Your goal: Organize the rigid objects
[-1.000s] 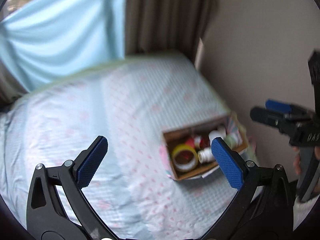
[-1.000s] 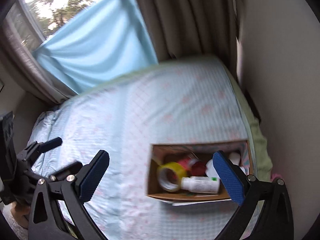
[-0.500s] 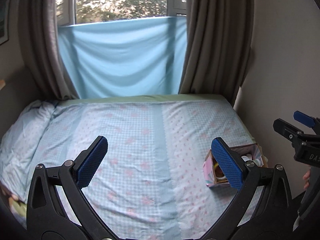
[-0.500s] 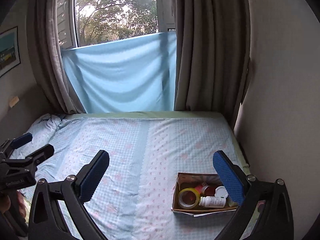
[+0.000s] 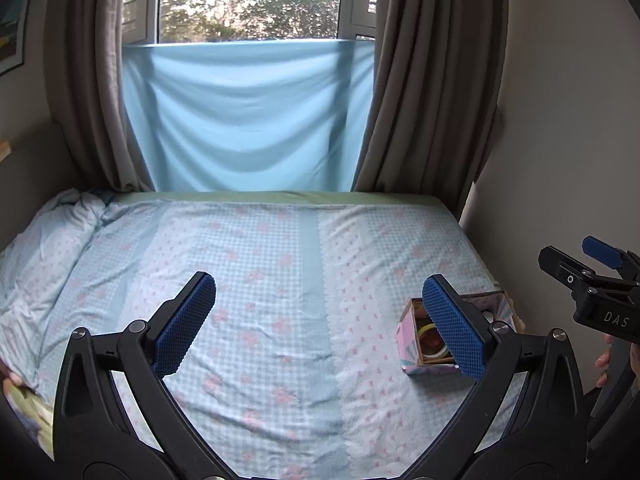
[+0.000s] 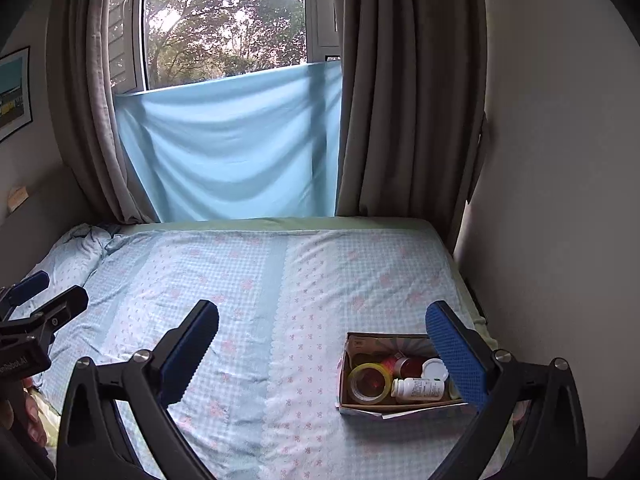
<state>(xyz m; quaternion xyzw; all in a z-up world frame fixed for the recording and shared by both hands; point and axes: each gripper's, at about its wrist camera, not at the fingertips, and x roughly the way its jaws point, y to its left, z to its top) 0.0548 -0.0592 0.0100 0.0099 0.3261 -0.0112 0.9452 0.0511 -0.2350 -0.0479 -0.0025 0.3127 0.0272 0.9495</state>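
Note:
A small cardboard box (image 6: 345,372) sits on the bed near its right front corner. It holds a yellow tape roll (image 6: 369,383), a white bottle (image 6: 418,389) lying on its side, a red-topped jar (image 6: 406,366) and a white lid (image 6: 435,369). In the left wrist view the box (image 5: 407,352) shows its pink patterned side, partly behind my right fingertip. My left gripper (image 5: 320,326) is open and empty above the bed. My right gripper (image 6: 322,354) is open and empty, held back from the box.
The bed (image 6: 280,280) has a light blue checked sheet with pink flowers. A rumpled pillow (image 6: 76,248) lies at the far left. A wall (image 6: 560,200) runs close along the bed's right side. Grey curtains (image 6: 400,100) and a blue cloth (image 6: 232,148) hang at the window behind.
Both cameras have tilted up and pulled back from the box, so the whole bed and window show now. Both grippers stay open and empty.

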